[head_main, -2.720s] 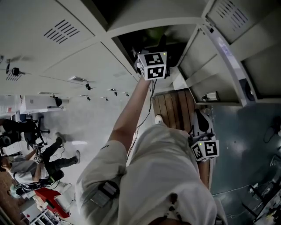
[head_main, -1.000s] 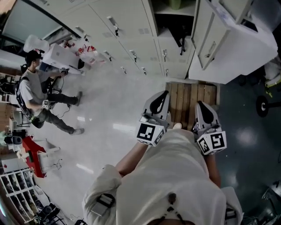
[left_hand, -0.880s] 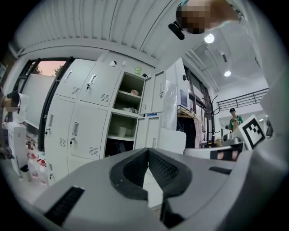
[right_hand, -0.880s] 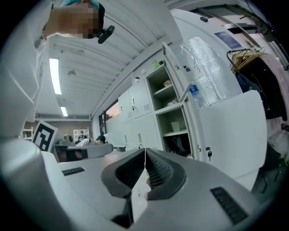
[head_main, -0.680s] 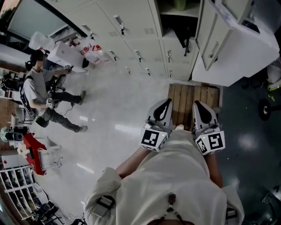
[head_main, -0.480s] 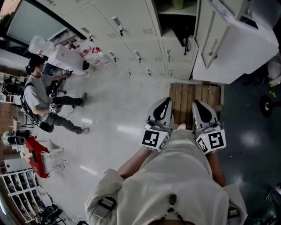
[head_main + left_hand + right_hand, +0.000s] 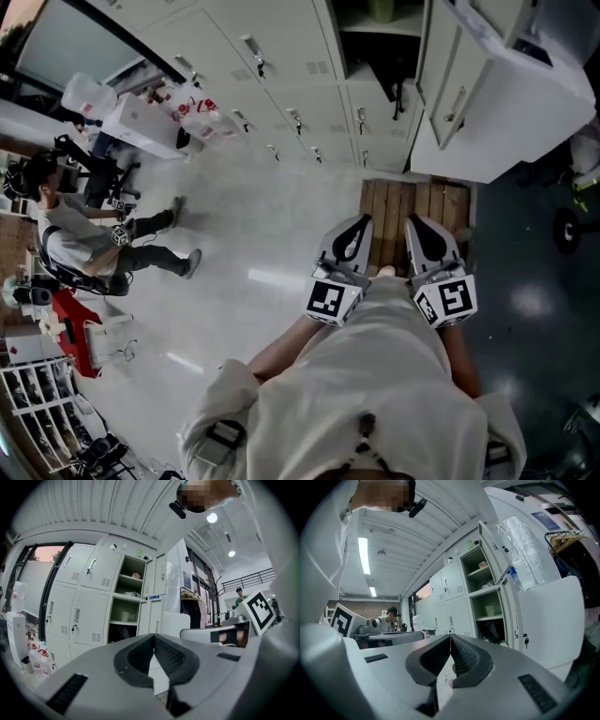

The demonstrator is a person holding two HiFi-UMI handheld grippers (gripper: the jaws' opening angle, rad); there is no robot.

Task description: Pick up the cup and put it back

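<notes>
While both grippers hang clenched and empty by the body, nothing is in hand. I'd say this is the rest pose in front of the lockers (image 7: 281,56). The open locker (image 7: 375,66) is at 12 o'clock, its door (image 7: 506,103) at 1 o'clock, and the wooden board (image 7: 412,211) is underfoot. The left gripper (image 7: 349,234) and right gripper (image 7: 422,239) both have their jaws shut tip to tip. The cup (image 7: 490,610) stands on the shelf, at 2 o'clock from the right jaws. For any further reach: open first, go in level, keep clear of the door edge and grip mid-wall.
</notes>
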